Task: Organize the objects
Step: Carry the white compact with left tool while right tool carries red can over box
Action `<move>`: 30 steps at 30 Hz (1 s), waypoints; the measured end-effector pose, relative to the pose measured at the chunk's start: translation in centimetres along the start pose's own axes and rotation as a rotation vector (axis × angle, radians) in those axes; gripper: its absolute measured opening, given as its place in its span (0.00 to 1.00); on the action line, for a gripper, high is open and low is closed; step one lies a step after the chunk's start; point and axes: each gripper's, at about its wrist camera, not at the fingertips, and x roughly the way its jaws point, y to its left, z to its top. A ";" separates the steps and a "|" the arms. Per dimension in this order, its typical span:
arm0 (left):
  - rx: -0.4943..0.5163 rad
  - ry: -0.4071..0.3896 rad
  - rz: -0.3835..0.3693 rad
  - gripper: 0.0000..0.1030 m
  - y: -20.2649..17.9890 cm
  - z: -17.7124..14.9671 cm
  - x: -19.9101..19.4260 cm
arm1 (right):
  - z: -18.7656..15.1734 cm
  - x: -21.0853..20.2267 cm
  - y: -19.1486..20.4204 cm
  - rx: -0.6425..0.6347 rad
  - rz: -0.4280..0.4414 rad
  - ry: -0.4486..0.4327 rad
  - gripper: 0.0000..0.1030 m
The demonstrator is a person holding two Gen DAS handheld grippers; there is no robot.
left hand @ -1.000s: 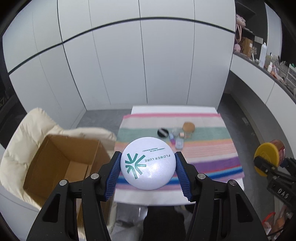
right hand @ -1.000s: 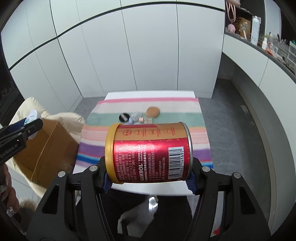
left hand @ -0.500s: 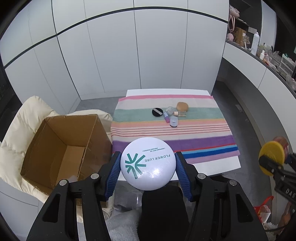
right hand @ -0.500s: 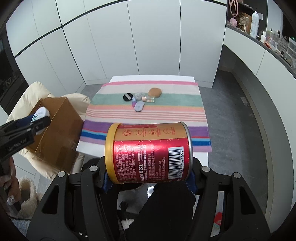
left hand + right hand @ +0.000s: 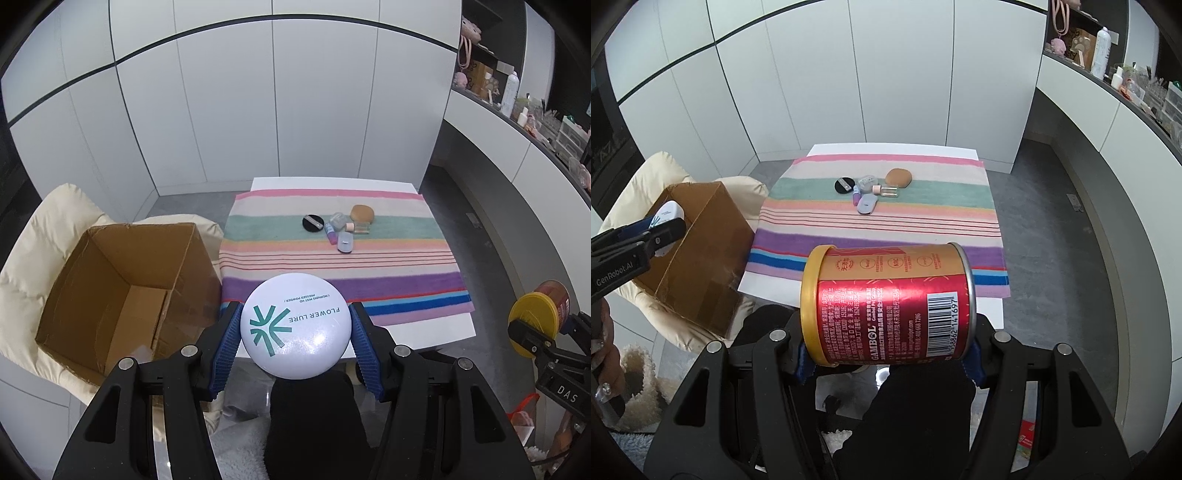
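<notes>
The left gripper [image 5: 295, 328] clamps a round white powder compact [image 5: 295, 325] by its rim between blue pads, held above the near edge of a white table [image 5: 436, 334] draped with a striped cloth [image 5: 332, 258]. An open cardboard box [image 5: 122, 288] sits on a cream cushion [image 5: 44, 236] to the left; small cosmetics [image 5: 341, 225] cluster on the cloth's far half. From the right wrist, the right gripper [image 5: 888, 354] grips a red-and-gold can [image 5: 886, 304] lying sideways, yellow lid leftward, over the table's near edge.
</notes>
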 end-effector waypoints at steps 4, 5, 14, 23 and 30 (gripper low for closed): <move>-0.014 0.014 0.013 0.57 1.0 -0.5 0.2 | 0.3 0.3 0.8 -0.026 0.015 -0.002 0.63; -0.018 0.017 0.016 0.57 1.3 -0.6 0.2 | 0.4 0.3 1.1 -0.031 0.019 -0.003 0.63; -0.089 0.011 0.082 0.57 5.8 -2.1 -1.2 | 1.2 1.1 5.7 -0.125 0.088 -0.007 0.63; -0.197 0.008 0.162 0.57 11.5 -4.6 -3.1 | 1.4 1.8 13.3 -0.259 0.204 0.002 0.63; -0.278 0.012 0.227 0.57 15.5 -6.8 -4.7 | 0.9 2.2 18.6 -0.352 0.274 0.011 0.63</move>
